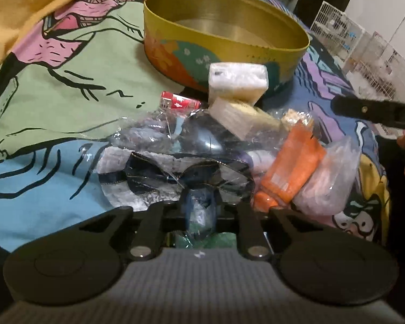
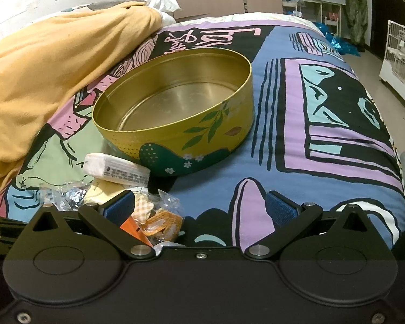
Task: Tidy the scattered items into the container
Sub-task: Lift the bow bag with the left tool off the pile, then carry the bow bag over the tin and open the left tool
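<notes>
The left tongs [image 1: 201, 210] are clenched on a clear crinkly packet [image 1: 175, 172] at the near edge of the pile; their fingertips are buried in the plastic and the packet's contents are too blurred to name. The right tongs [image 2: 202, 210] stand released, nothing between the blue pads [image 2: 279, 210]. The tin [image 2: 175, 135] sits on the bed [image 2: 324, 135] just behind the pile, nothing inside it. A white pack [image 2: 116, 168] lies beside the tin's wall, its small print unreadable. An orange packet [image 1: 291, 167] and a red item [image 1: 179, 102] lie in the pile, labels illegible. Pink lettering on the bedspread cannot be read. A yellow blanket [image 2: 54, 81] lies behind
</notes>
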